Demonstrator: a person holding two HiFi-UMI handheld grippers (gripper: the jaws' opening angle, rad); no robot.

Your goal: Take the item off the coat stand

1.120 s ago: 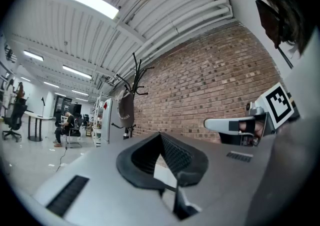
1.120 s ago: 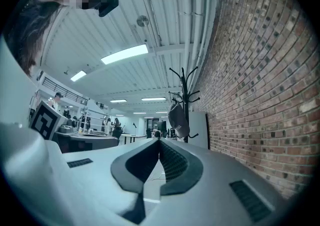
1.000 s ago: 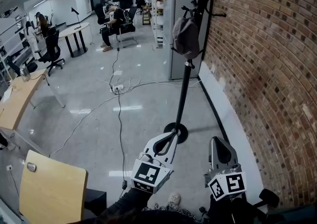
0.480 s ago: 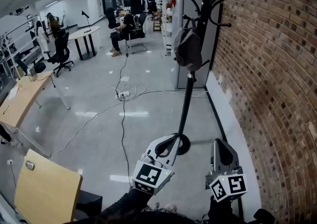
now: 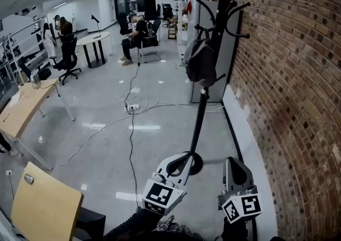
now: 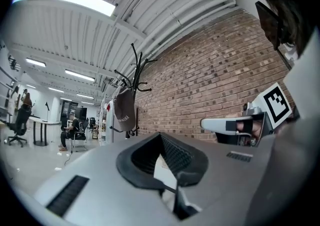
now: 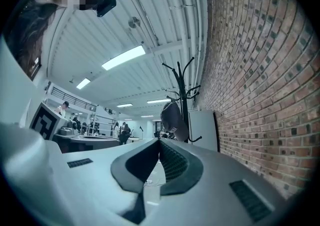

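Observation:
A grey cap (image 5: 200,61) hangs on a hook of the black coat stand (image 5: 198,117), which rises beside the brick wall. In the head view my left gripper (image 5: 183,158) and right gripper (image 5: 231,162) are held low and side by side, well short of the cap, pointing toward the stand's round base. Both are shut with nothing between the jaws. The left gripper view looks up at the cap (image 6: 124,115) on the stand (image 6: 136,75) past the left gripper (image 6: 161,136). In the right gripper view the cap (image 7: 172,116) hangs far beyond the right gripper (image 7: 160,141).
The brick wall (image 5: 287,74) runs along the right. A white cabinet (image 5: 212,37) stands behind the stand. Cables and a power strip (image 5: 131,107) lie on the floor. A wooden board (image 5: 45,208) and a desk (image 5: 24,106) are at the left. People sit at the far back.
The view has moved closer and tipped up: the stand and cap look a little nearer and more of the stand's top shows. Both grippers stay shut and low.

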